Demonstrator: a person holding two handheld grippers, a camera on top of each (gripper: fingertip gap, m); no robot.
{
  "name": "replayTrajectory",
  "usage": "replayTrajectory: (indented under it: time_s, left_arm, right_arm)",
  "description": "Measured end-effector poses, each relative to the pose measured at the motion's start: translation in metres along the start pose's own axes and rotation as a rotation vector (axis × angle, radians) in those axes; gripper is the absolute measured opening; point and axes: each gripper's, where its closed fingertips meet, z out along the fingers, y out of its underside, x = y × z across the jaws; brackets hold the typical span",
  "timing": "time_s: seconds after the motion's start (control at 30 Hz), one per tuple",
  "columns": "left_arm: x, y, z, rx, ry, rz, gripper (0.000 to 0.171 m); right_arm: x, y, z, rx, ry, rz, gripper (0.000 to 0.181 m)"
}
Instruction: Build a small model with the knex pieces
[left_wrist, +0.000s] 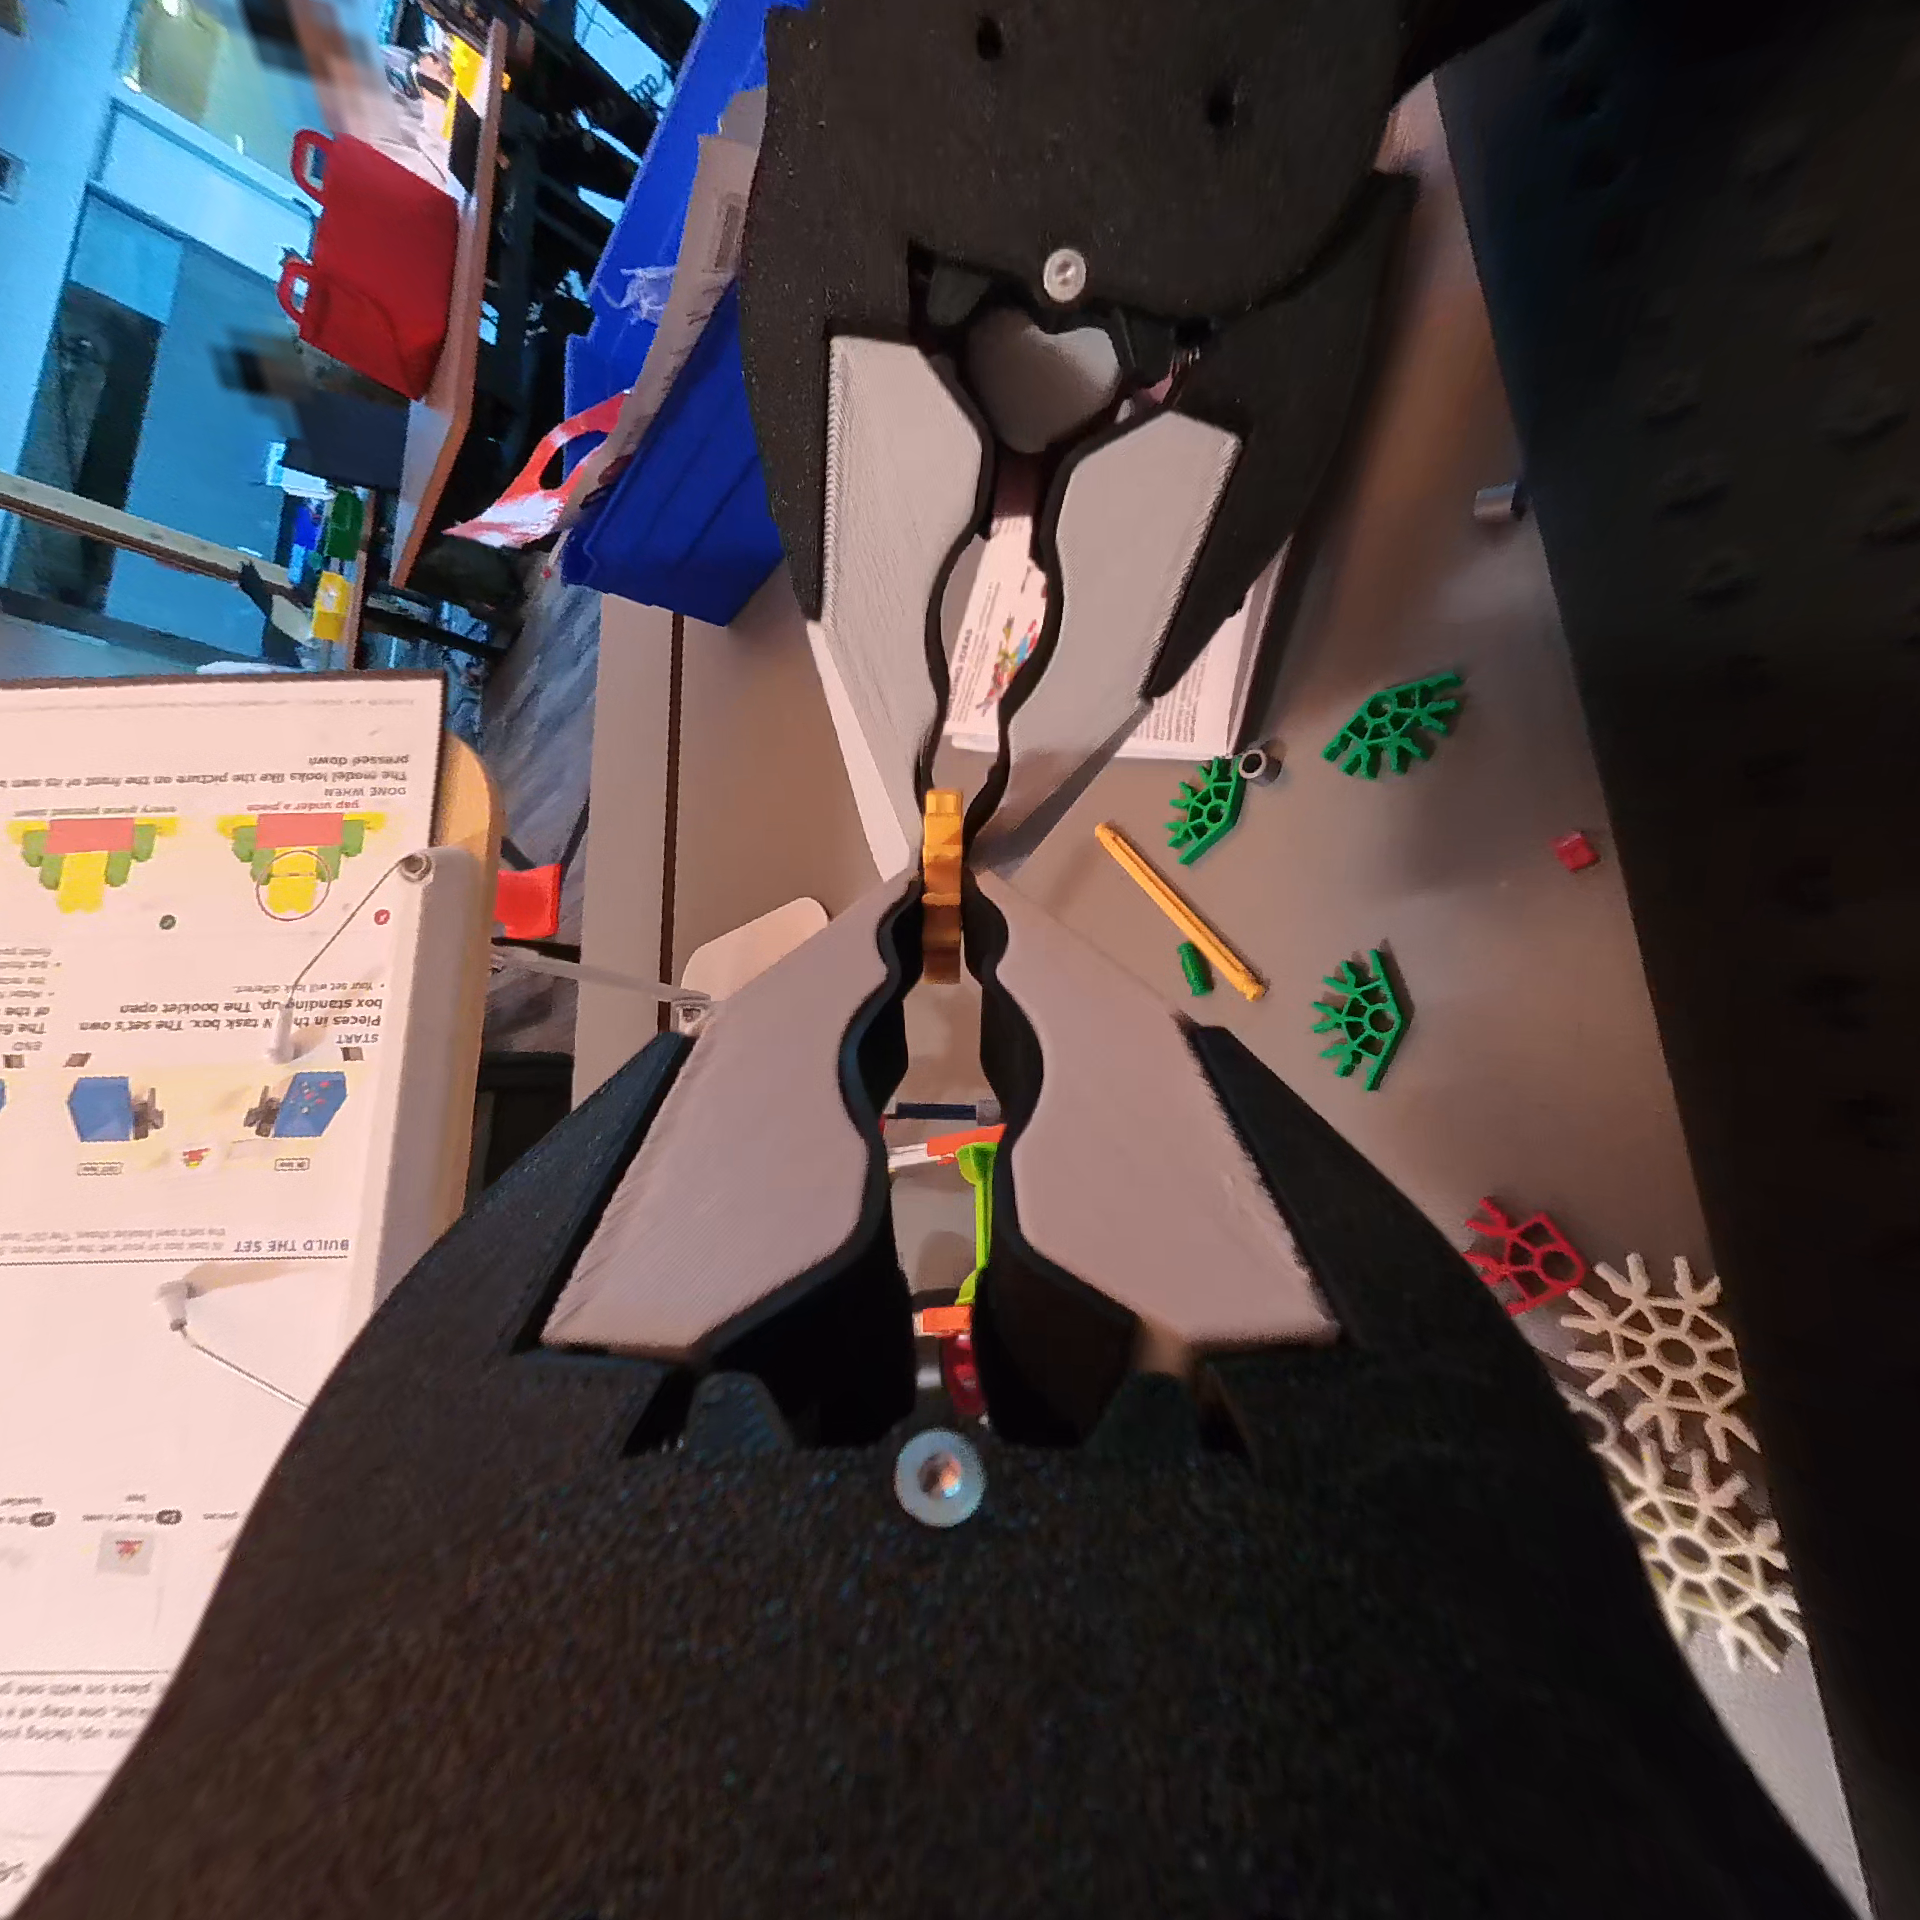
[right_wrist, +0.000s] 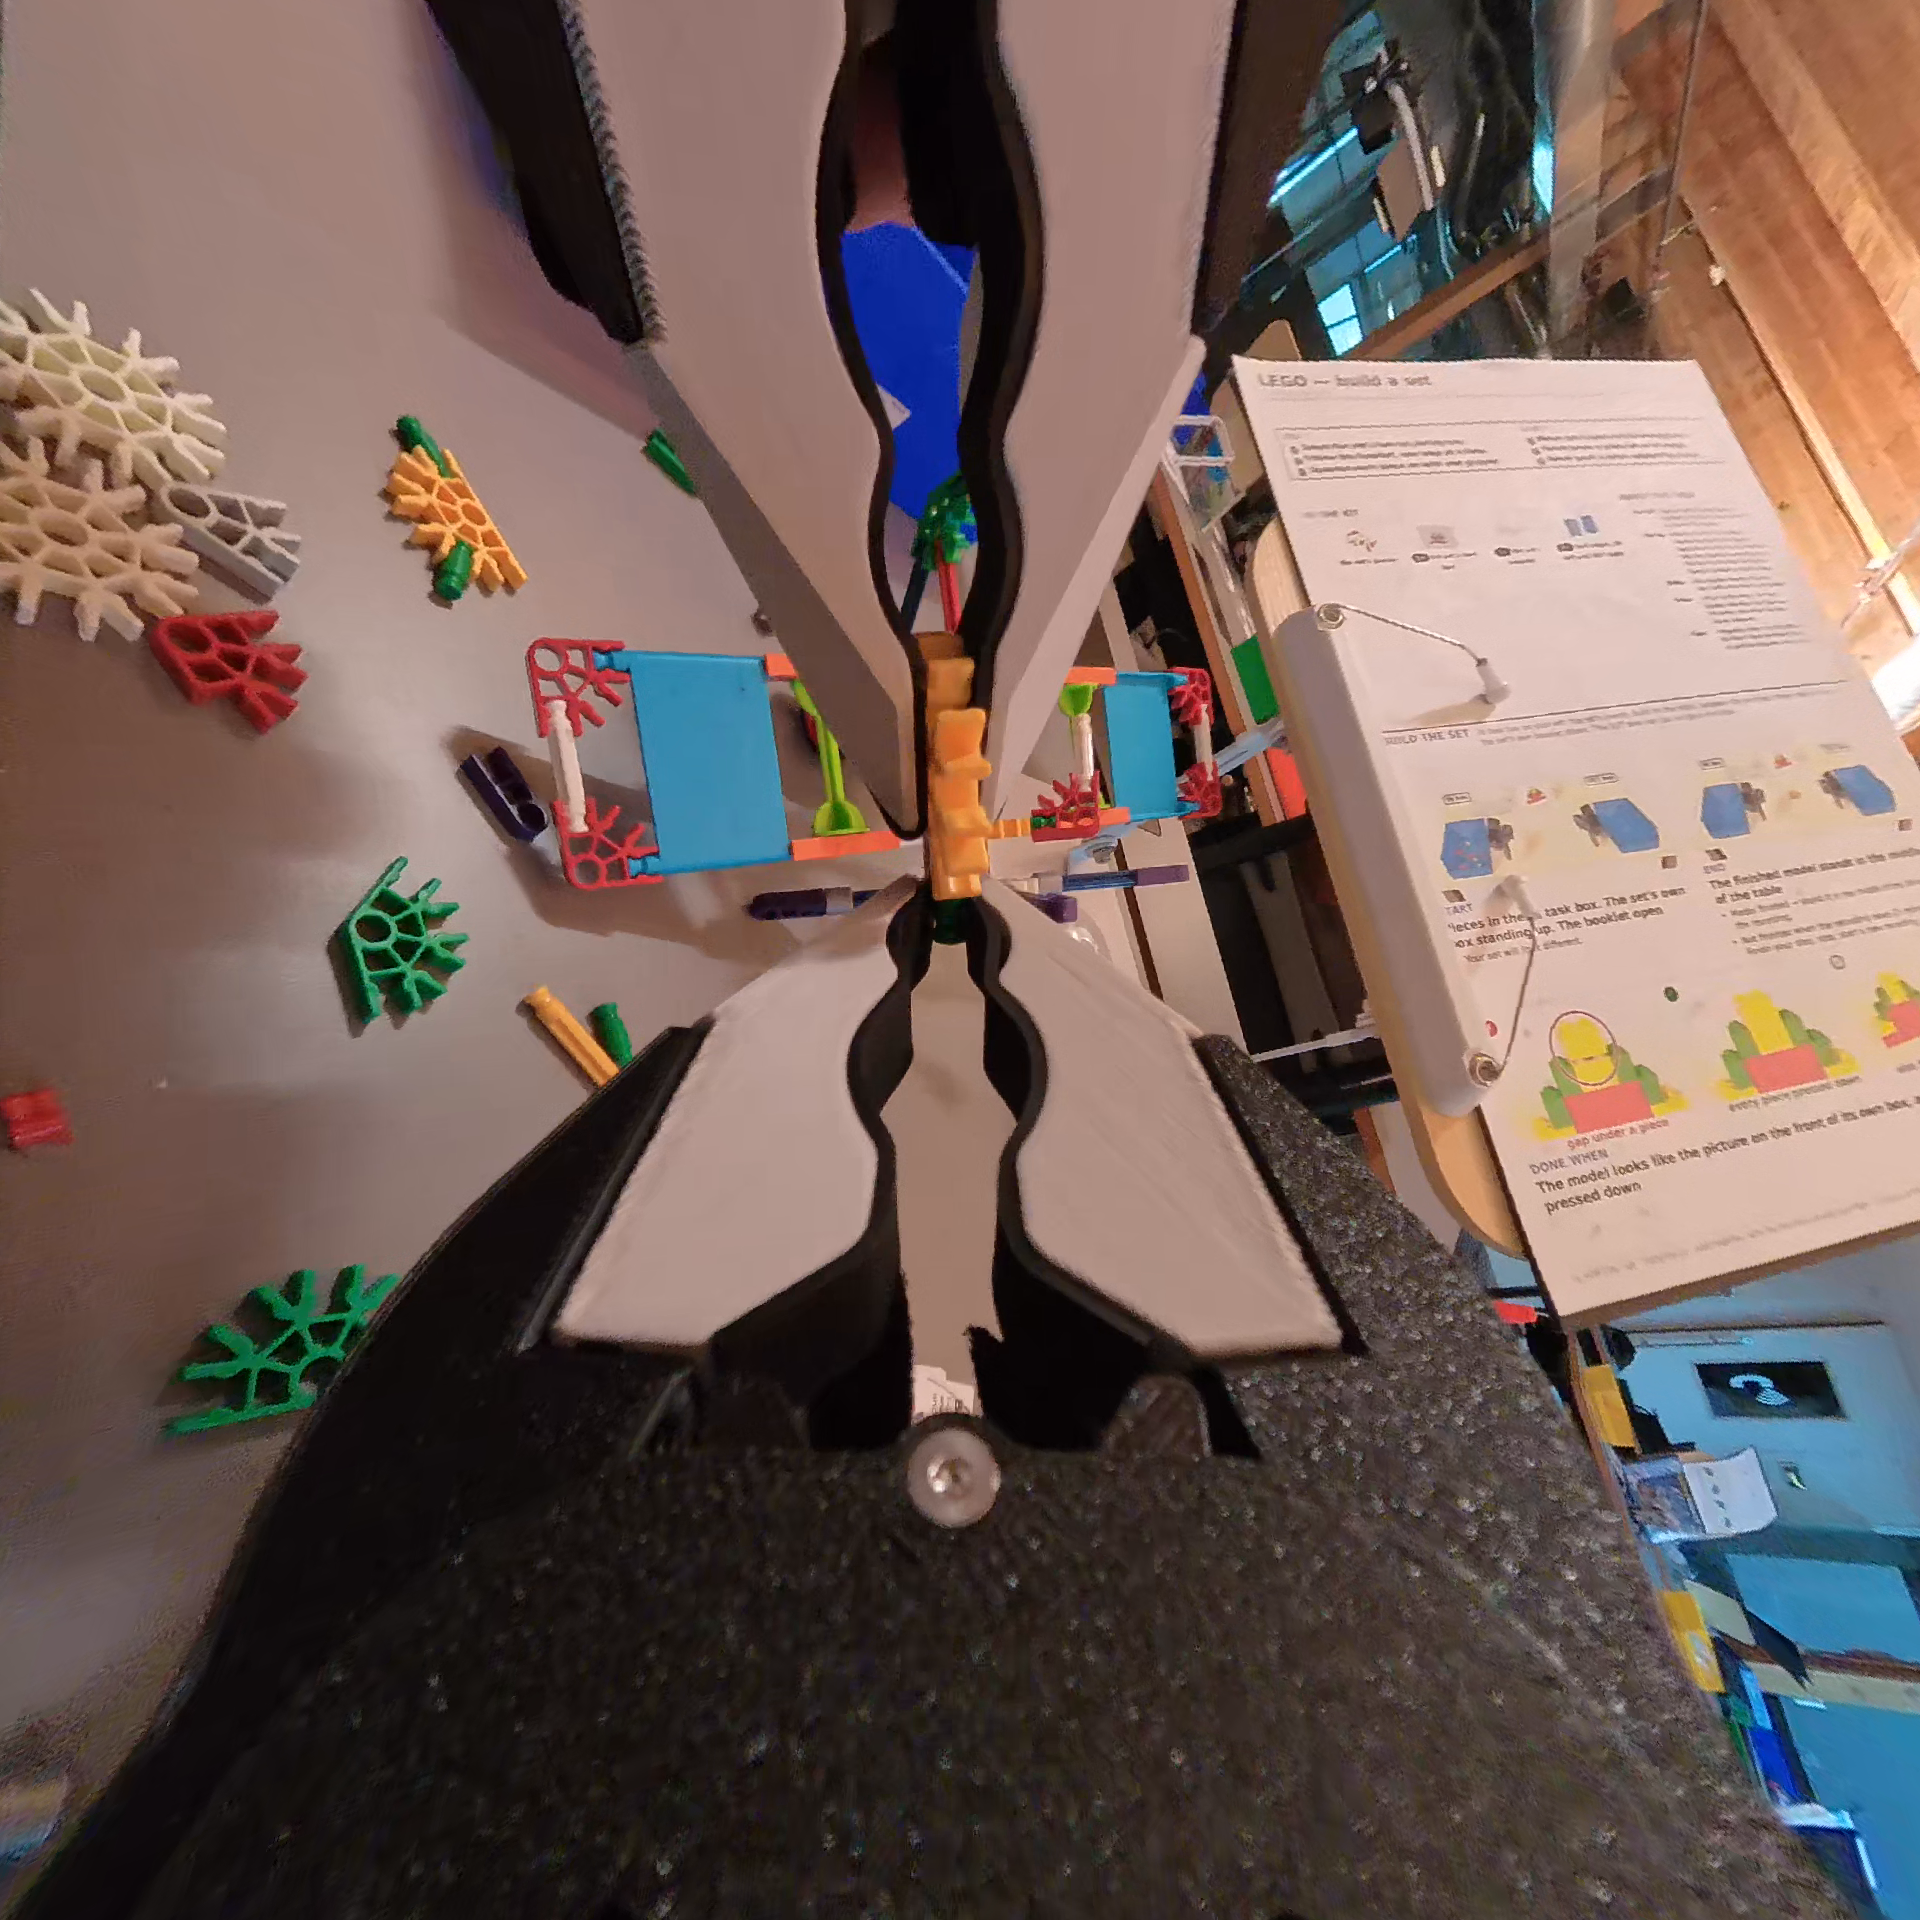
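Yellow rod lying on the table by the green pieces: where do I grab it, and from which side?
Grip the yellow rod near its middle, straight down from above, jaws across its thin width. It lies flat on the grey table, so the ends offer little to pinch, and a short green rod sits close beside its lower end; the middle looks clear.

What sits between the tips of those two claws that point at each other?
A yellow-orange toothed connector is pinched between the left claw and the right claw, plainest in the right wrist view; the left view shows it edge-on.
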Motion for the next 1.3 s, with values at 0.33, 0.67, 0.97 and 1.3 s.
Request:
replayTrajectory:
  time_s: [0.33,0.67,0.97,1.3]
  left_arm:
    - [-0.005,0.006,0.009,-0.091,-0.125,0.06,0.005]
    - [-0.028,0.003,0.014,-0.133,-0.451,0.065,0.002]
    - [-0.036,0.006,0.021,-0.164,-0.567,0.091,0.003]
    - [-0.027,0.003,0.012,-0.057,-0.259,0.056,0.004]
  right_arm:
    - [0.003,0.01,0.007,-0.068,0.017,0.086,0.003]
    - [0.025,0.013,0.012,-0.019,0.048,0.492,0.005]
    - [0.031,0.02,0.017,-0.021,0.068,0.69,0.006]
    - [0.028,0.01,0.013,0.027,0.088,0.239,0.012]
